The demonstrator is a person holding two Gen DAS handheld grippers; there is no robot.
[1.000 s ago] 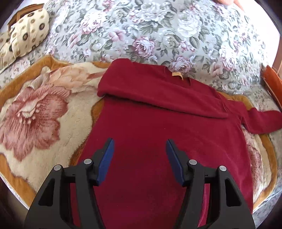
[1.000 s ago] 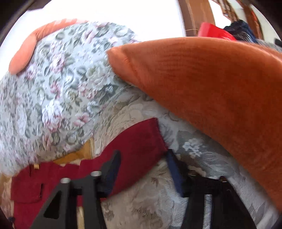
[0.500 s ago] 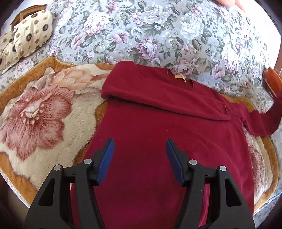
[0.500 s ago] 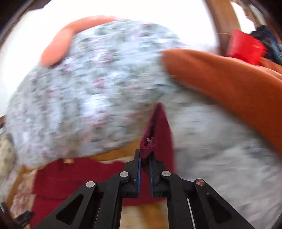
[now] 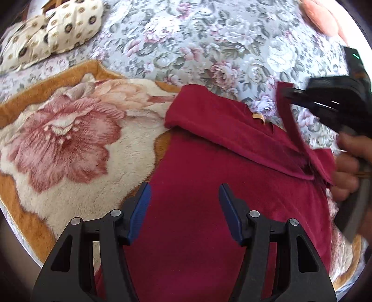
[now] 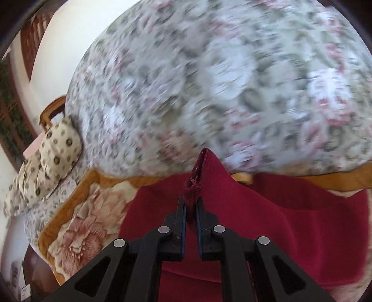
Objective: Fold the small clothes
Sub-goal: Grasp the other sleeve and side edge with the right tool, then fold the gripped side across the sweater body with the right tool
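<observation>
Here the right gripper (image 6: 191, 209) has its jaws clamped on the cuff end of the red sweater's sleeve (image 6: 202, 172), the cloth pinched between the two blue pads and standing up in a narrow ridge ahead of them. In the left wrist view that same gripper (image 5: 284, 91) shows at the right edge, blurred, with the sleeve (image 5: 290, 120) lifted off the body of the garment and slanting down to the shoulder; the person's hand (image 5: 348, 167) grips its handle just below. The left gripper (image 5: 183, 209) hovers over the near part of the sweater with its jaws apart and nothing between the pads.

The red sweater (image 5: 209, 209) lies flat on a fleece blanket (image 5: 69, 151) printed with a large pink flower and edged in tan. Its other sleeve is folded across the chest, and a small tan label (image 5: 258, 116) shows at the neck. Beyond the blanket lies a grey floral bedspread (image 5: 197, 41). A cream cushion with dark rings (image 5: 53, 34) sits at the far left, and a peach-coloured cushion (image 5: 320, 18) at the far right.
</observation>
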